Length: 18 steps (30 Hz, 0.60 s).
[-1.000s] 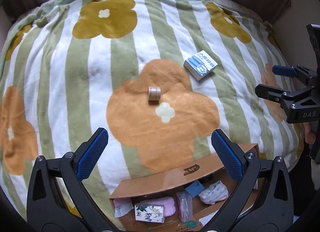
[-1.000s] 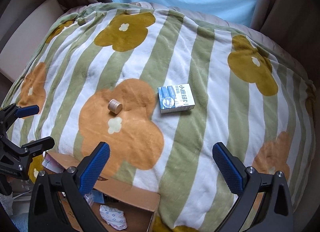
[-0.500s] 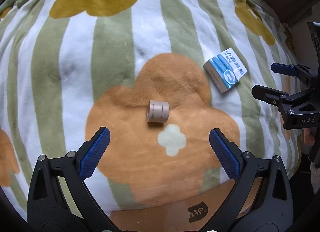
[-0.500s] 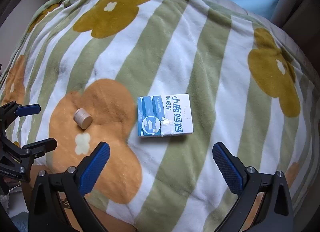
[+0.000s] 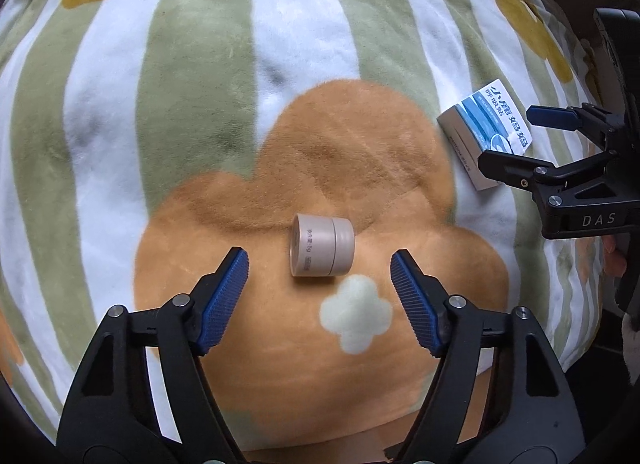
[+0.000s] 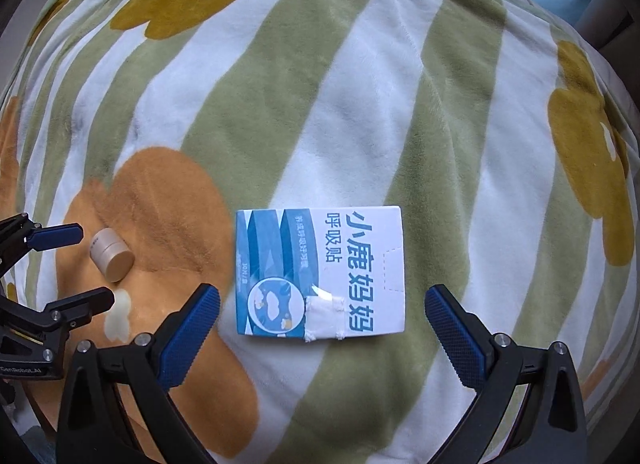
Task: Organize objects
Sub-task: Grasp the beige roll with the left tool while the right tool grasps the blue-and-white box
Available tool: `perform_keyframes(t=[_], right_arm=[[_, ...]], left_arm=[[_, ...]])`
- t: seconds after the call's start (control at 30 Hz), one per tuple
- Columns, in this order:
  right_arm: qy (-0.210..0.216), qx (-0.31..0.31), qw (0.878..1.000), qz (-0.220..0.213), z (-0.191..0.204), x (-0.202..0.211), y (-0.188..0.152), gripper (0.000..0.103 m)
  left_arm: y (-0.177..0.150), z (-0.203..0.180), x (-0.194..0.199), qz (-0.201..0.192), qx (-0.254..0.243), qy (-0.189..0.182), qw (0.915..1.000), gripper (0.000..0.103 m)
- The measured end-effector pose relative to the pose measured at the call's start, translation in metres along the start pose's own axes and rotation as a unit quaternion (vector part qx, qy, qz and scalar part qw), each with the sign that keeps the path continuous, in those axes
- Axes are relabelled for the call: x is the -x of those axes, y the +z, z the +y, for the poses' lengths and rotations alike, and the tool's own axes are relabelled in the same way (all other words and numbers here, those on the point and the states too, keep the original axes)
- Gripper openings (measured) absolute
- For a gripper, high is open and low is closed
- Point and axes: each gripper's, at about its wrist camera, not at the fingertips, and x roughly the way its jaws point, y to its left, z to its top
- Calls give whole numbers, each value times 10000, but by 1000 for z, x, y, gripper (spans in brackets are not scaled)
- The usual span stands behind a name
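A small beige round jar [image 5: 322, 245] lies on its side on the orange flower of a striped fleece blanket [image 5: 180, 112]. My left gripper [image 5: 319, 266] hovers just above it, jaws closing, the jar between the blue pads but untouched. A blue-and-white flat box [image 6: 320, 274] with Chinese print lies on the blanket to the right. My right gripper [image 6: 322, 306] stands open over the box, one pad off each end. The jar [image 6: 111, 254] and left gripper [image 6: 78, 264] also show at the left of the right wrist view, and the box [image 5: 486, 140] and right gripper [image 5: 516, 144] at the right of the left wrist view.
The blanket [image 6: 360, 84] covers a rounded bed with yellow and orange flowers. A cardboard edge [image 5: 380, 450] peeks out at the near side. Dark upholstery [image 6: 612, 4] rings the far edge. Fingers of a hand [image 5: 614, 254] grip the right gripper's handle.
Both grippers have come down closer to the blanket. The left jaws have narrowed around the jar. The cardboard box of items has slid out of view below.
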Motion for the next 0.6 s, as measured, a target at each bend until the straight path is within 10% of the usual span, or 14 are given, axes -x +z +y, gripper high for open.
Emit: perform_keyframes(t=[0.23,0.6], right_arm=[[0,147,9998,111,5,-10,6,89],[-60,-36,10000,46,3,2,-6,83]], left_arm=[[1,-3,-12,163,-71,-28,9998,32],[5,-8,1,58,-145,24,9999,25]])
